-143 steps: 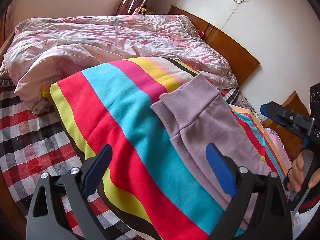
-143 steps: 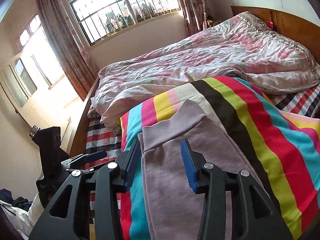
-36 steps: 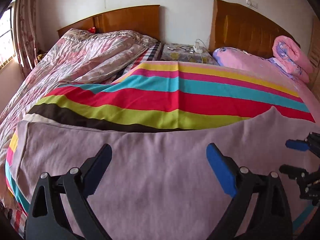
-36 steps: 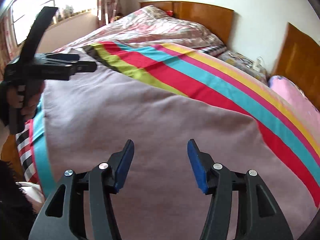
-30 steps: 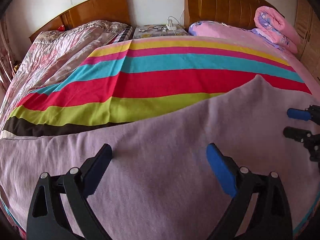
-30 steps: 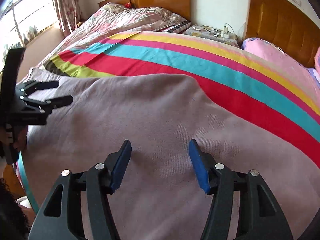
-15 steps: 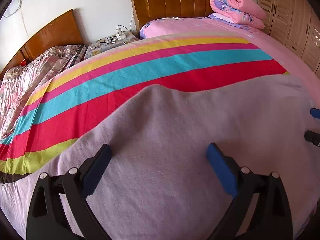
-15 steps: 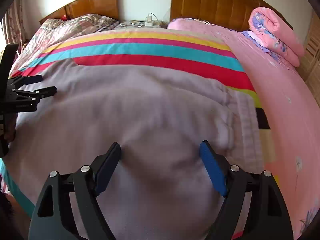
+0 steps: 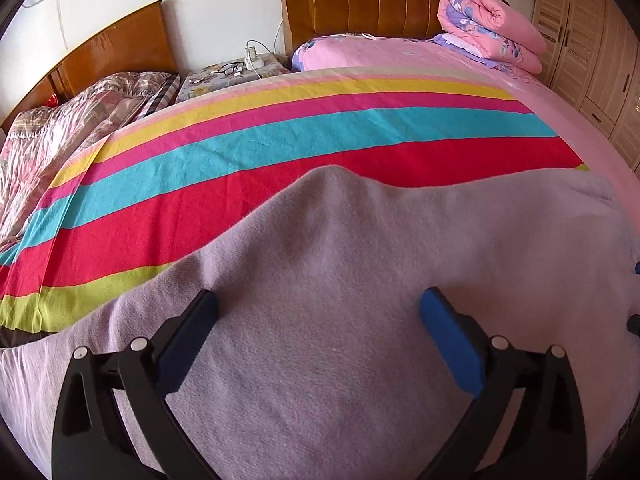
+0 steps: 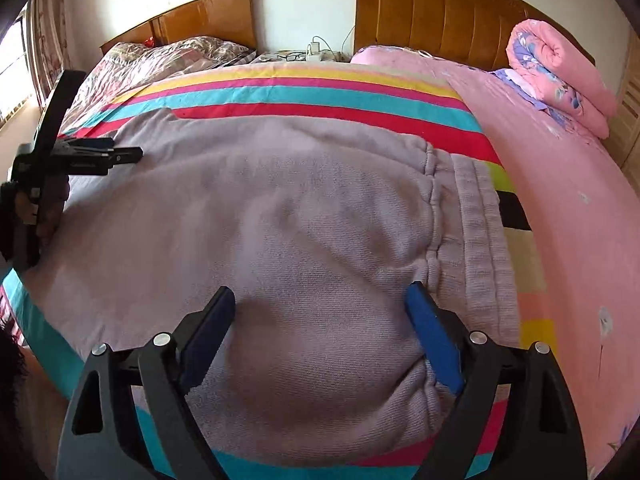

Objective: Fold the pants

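Lilac knit pants [image 9: 360, 280] lie flat across a striped blanket [image 9: 280, 152] on the bed. My left gripper [image 9: 318, 298] hovers over the middle of the pants, open wide, with nothing pinched. In the right wrist view the pants [image 10: 300, 220] end at a ribbed waistband [image 10: 480, 240] on the right. My right gripper [image 10: 320, 293] stands over the seat of the pants near that waistband. Its jaws are opening; cloth bulges up between them, and the pads do not press on it. The left gripper [image 10: 120, 151] shows side-on at the far left.
A rolled pink quilt [image 9: 488, 32] sits by the wooden headboard [image 9: 380, 0]. A nightstand [image 9: 236, 70] holds a charger and glasses. A crumpled floral quilt [image 9: 60, 120] covers the left bed. Wardrobe doors [image 9: 592, 60] stand at the right. A hand [image 10: 24, 208] holds the left gripper.
Both grippers have swept to the right along the pants, from the leg end to the waistband end. The right jaws have spread wider. The left jaws stayed open.
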Demonstrator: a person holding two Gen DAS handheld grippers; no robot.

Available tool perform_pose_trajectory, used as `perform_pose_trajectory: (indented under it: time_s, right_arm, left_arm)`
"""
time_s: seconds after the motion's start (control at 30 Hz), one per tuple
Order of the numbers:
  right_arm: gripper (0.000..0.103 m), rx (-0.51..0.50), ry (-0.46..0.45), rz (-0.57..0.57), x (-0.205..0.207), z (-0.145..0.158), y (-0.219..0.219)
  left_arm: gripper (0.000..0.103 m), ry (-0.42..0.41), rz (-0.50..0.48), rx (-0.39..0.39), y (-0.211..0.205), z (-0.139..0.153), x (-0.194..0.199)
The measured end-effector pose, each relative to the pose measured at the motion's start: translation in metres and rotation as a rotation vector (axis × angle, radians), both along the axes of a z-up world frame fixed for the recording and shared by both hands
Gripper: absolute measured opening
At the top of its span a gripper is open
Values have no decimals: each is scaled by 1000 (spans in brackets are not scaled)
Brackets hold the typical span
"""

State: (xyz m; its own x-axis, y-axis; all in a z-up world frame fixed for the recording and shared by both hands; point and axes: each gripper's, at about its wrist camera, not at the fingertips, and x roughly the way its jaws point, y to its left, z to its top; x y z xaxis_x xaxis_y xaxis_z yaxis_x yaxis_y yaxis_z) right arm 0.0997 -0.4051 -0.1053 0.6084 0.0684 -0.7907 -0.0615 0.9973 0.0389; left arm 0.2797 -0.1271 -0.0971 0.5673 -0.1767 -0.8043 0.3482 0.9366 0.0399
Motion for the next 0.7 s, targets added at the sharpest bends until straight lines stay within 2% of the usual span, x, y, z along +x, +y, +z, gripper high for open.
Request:
perform_pose_trajectory:
  time_s: [0.1, 0.17, 0.33, 0.43, 0.5, 0.57, 0.63, 0.7]
  right_arm:
    - [86, 29, -55, -39, 5, 22, 3]
    - [86, 35, -81, 13, 17, 32, 16]
    - [87, -6, -39, 92, 62, 27, 48]
    - [86, -21, 48, 41, 84, 3, 41]
    - [85, 85, 49, 24, 84, -3, 27]
    - [84, 135, 38, -11, 81, 2, 21]
    - [86, 115, 35, -53, 78, 10, 26]
    - [87, 46, 22, -73, 77, 22, 39]
  left_arm:
    - [102, 1, 1, -2, 0, 0, 1]
    - [102, -1, 2, -2, -1, 0, 0]
    - [102, -1, 1, -6, -1, -1, -1]
    - [102, 0, 1, -7, -1, 0, -1]
    - [102, 1, 0, -9, 0, -1, -1]
    - [102, 4, -4, -16, 1, 0, -1]
    - [102, 12, -15, -30, 4, 2, -2]
    - [101, 3, -4, -34, 12, 10, -7]
